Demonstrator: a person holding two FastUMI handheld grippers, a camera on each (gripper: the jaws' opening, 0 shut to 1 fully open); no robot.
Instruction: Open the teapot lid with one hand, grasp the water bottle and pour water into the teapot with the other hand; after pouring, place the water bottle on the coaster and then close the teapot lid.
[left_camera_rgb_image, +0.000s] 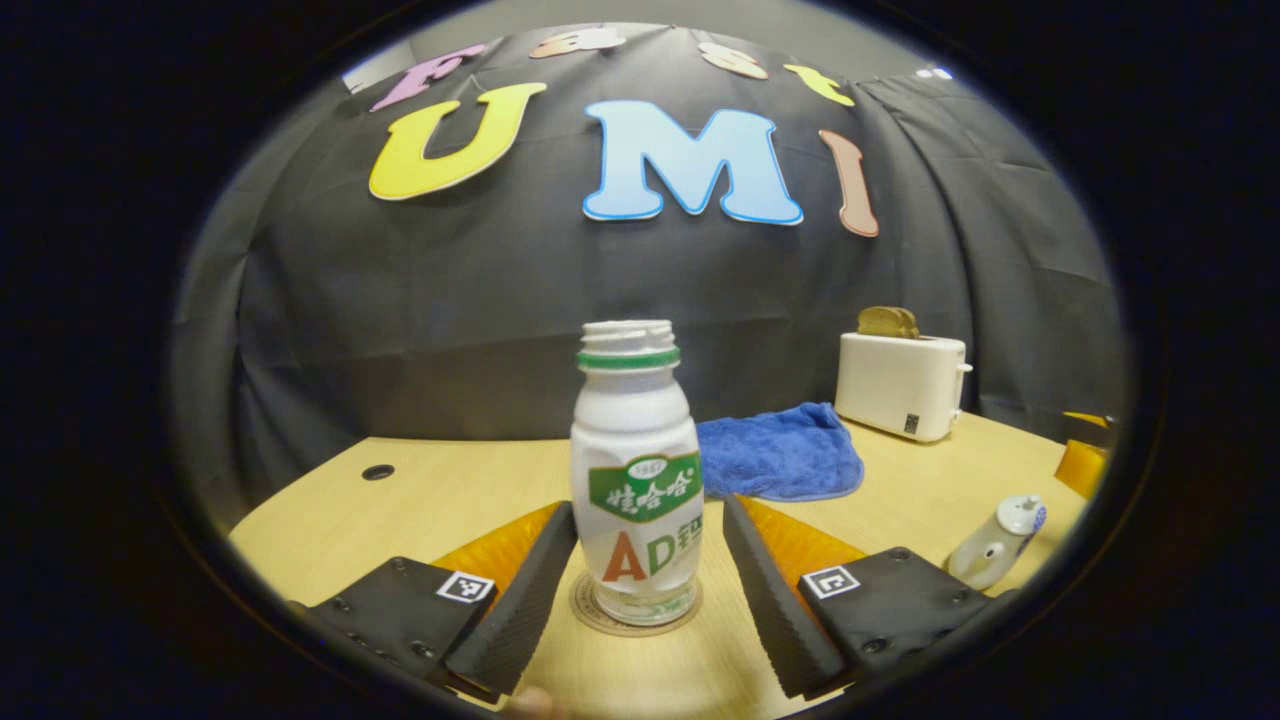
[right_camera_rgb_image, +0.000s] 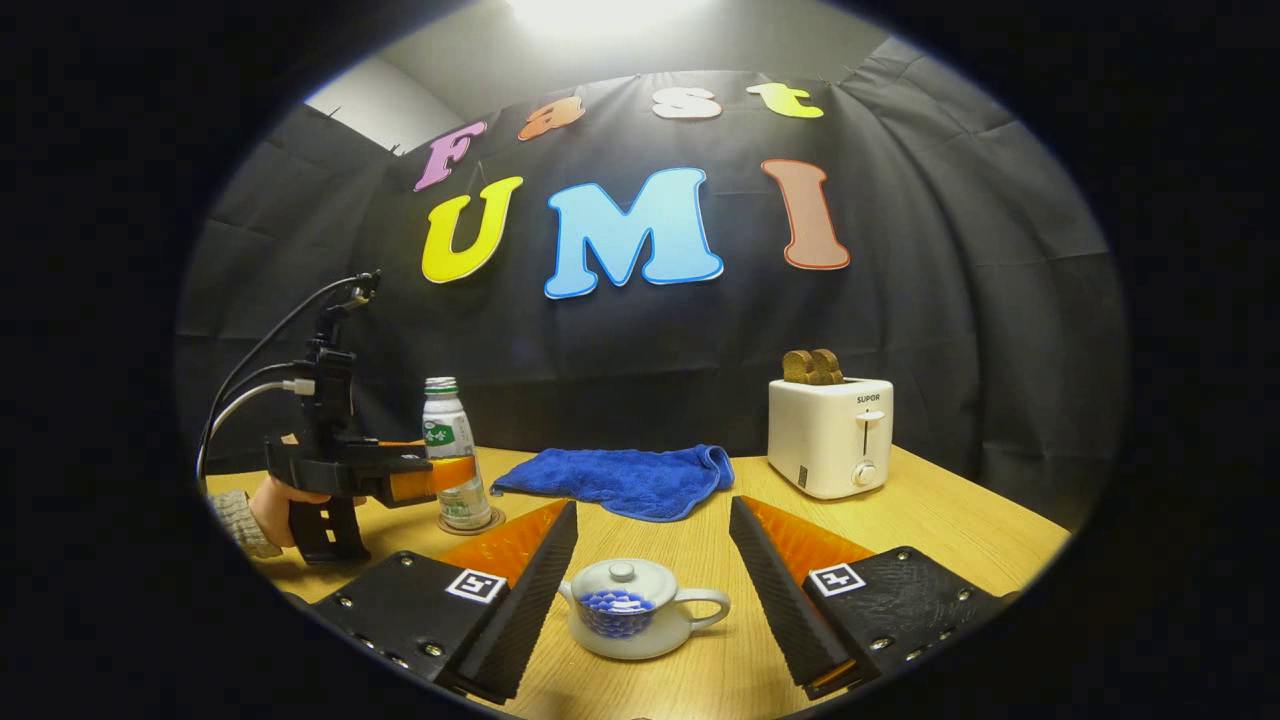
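Here the white plastic water bottle with its green neck ring and green label (left_camera_rgb_image: 636, 470) stands upright on the round coaster (left_camera_rgb_image: 634, 610), uncapped, and I have my left gripper (left_camera_rgb_image: 648, 585) spread around its lower half. Its fingers stand on either side of the bottle with a gap visible at each flank, so the jaws are released, not pressing. In the right gripper view that left gripper (right_camera_rgb_image: 440, 478) shows from the side, held in my hand (right_camera_rgb_image: 275, 508), with the bottle (right_camera_rgb_image: 452, 462) standing between its fingers on the coaster (right_camera_rgb_image: 470, 522). I judge the bottle sits there because the coaster is its assigned resting place.

My right gripper (right_camera_rgb_image: 652, 585) is likewise wide apart, hovering low over the pale wooden table (right_camera_rgb_image: 940, 530), and frames the small white ceramic teapot with blue pattern (right_camera_rgb_image: 640, 620) between its fingers without touching it. The teapot's lid (right_camera_rgb_image: 622, 578) is seated on the pot, knob up. I aim straight at it since that knob is what this hand must pinch.

Farther back lie a folded blue towel (right_camera_rgb_image: 620, 478) and a white toaster (right_camera_rgb_image: 830, 435) holding brown toast (right_camera_rgb_image: 812, 366), well apart from my work. From the left gripper view the teapot (left_camera_rgb_image: 998, 540) sits off to the right.
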